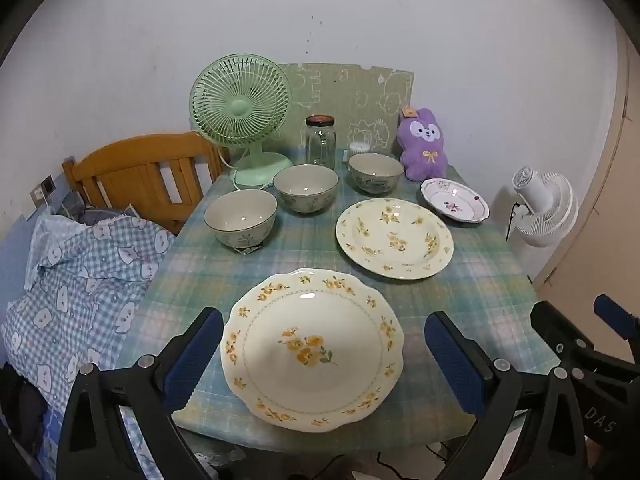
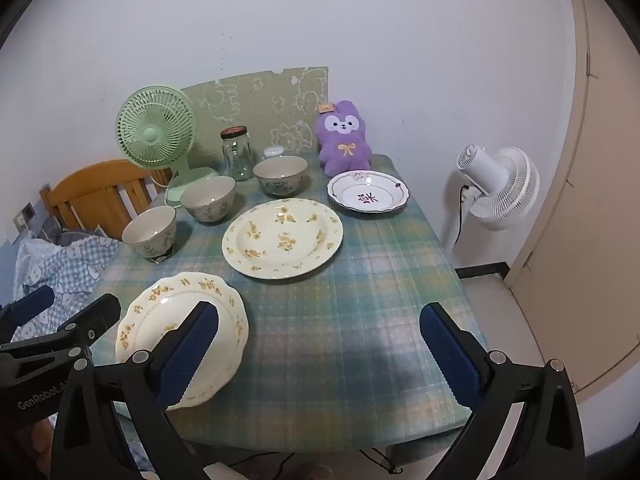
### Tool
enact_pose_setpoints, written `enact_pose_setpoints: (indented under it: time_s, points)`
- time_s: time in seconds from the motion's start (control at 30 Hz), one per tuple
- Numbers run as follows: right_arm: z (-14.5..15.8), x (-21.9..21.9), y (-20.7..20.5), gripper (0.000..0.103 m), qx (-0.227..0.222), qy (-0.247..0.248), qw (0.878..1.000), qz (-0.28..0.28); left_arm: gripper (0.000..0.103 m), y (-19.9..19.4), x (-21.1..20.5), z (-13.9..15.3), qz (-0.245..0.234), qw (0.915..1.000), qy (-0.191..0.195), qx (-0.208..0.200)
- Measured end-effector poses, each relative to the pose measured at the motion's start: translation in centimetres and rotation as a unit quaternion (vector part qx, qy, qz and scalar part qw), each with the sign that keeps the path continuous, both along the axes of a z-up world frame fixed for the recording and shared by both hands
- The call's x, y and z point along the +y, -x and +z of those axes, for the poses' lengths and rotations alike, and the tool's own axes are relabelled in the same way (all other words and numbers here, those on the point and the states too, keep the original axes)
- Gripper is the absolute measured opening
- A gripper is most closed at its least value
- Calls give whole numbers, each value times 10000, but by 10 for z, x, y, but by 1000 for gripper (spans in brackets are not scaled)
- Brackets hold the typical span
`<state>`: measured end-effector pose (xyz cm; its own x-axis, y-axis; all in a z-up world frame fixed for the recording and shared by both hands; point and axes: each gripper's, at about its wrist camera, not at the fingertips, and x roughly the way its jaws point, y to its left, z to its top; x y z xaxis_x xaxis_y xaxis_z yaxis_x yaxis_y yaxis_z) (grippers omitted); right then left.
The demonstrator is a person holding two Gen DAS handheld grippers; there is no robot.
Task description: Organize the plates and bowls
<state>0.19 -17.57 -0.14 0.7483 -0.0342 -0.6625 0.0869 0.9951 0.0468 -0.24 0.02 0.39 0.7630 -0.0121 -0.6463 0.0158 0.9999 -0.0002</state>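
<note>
Hovering over the near edge of the table [image 2: 360, 320], both grippers tilt downward with their jaws spread wide and nothing between them. The left gripper [image 1: 324, 354] frames the scalloped yellow-flower plate [image 1: 312, 350], which lies flat at the near edge; its blue pads [image 1: 196, 356] stand off either side of the rim without touching. The right gripper [image 2: 320, 354] hangs just beside it over bare plaid cloth, one pad overlapping that same plate only in the view.

Further in, toward the middle, sits a round cream plate with yellow flowers [image 2: 282, 238], and beyond it, near the far right corner, a small white plate with a purple motif [image 2: 368, 192]. Three grey-green bowls [image 1: 241, 218] [image 1: 306, 188] [image 1: 376, 173] run in a slanted row from the left edge toward the back. Along the far edge stand a green desk fan [image 1: 240, 106], a glass jar [image 1: 320, 142] and a purple plush rabbit [image 1: 424, 146].
</note>
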Motion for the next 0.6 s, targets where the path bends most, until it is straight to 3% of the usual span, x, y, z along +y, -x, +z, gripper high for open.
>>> enact_pose_setpoints:
  time_s: [0.1,0.3,0.6]
  points:
    - [0,-3,-1,102,133,69,9999,-26,101,19,0,-1,50,9994,9,-343]
    - [2,-2,-1,102,103,173,9998,12,98,4,-6,-1,66,10000,-57,-17]
    - [1,-3,-2,102,88,160,9998,93,98,2,-9,3,88,9999,-100,-97]
